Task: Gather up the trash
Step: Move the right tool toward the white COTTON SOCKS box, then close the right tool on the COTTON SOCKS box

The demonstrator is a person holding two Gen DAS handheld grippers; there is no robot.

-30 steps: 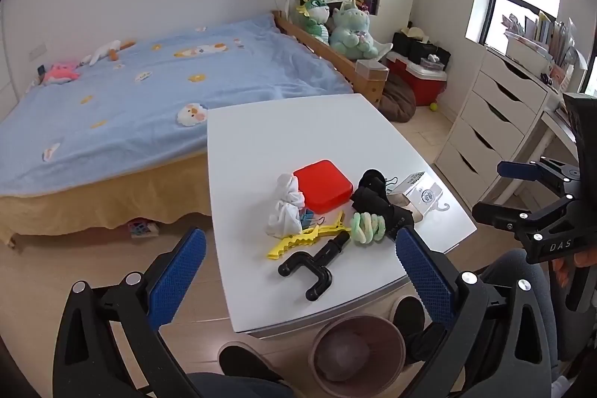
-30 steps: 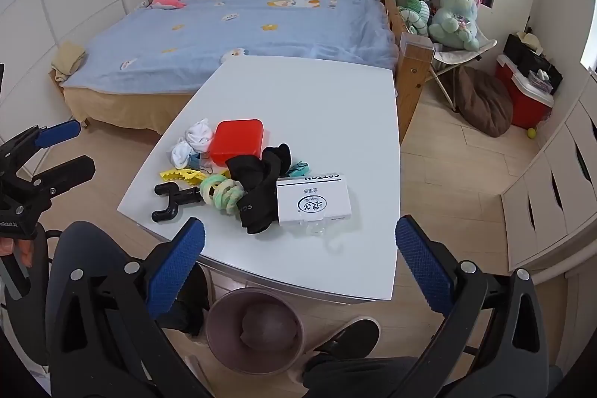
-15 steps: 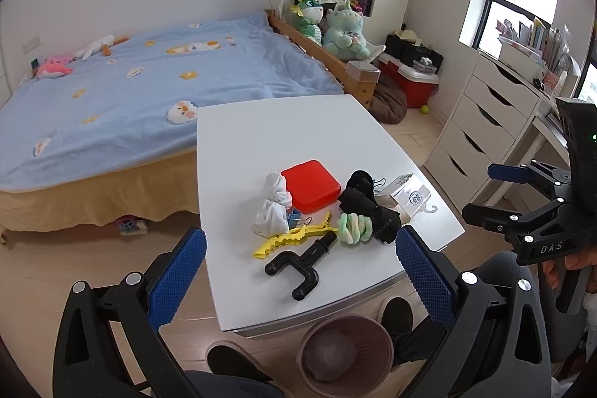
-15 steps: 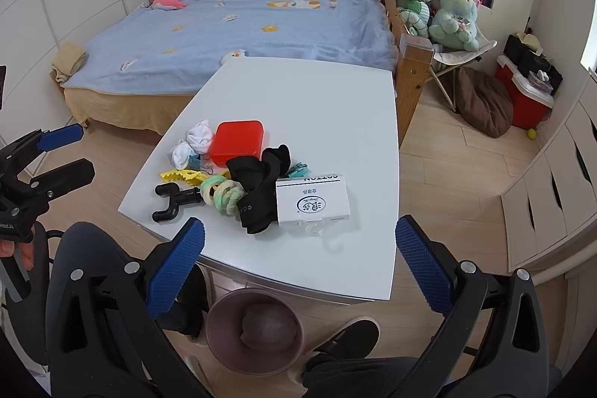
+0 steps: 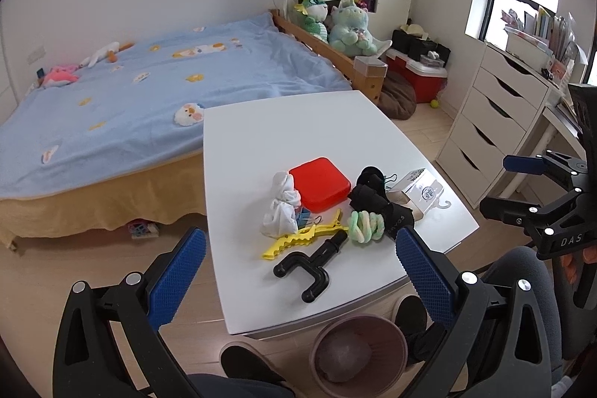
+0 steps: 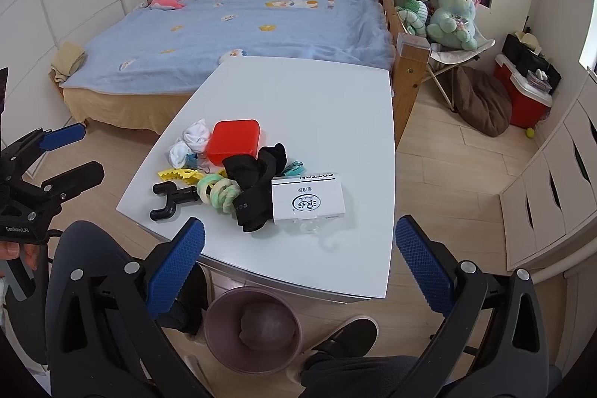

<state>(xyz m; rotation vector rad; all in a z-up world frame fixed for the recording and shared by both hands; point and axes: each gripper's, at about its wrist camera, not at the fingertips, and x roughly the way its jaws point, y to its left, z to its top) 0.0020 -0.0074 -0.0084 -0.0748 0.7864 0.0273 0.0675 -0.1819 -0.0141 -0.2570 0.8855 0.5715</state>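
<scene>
Both spread, empty: left gripper, right gripper. White printed cardboard sock label flat on white table, ahead of right gripper, long axis crosswise. Round mauve plastic bin on floor below, nearer than label.

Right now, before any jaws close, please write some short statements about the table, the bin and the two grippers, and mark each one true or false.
1. The red box lies on the white table. True.
2. The trash bin stands on the table. False: it stands on the floor, below the table's near edge.
3. The left gripper holds the yellow clip. False: its jaws are open and hold nothing.
4. The right gripper is open. True.
5. The black socks touch the white card package. True.
6. The black Y-shaped tool lies in the bin. False: it lies on the table.
</scene>
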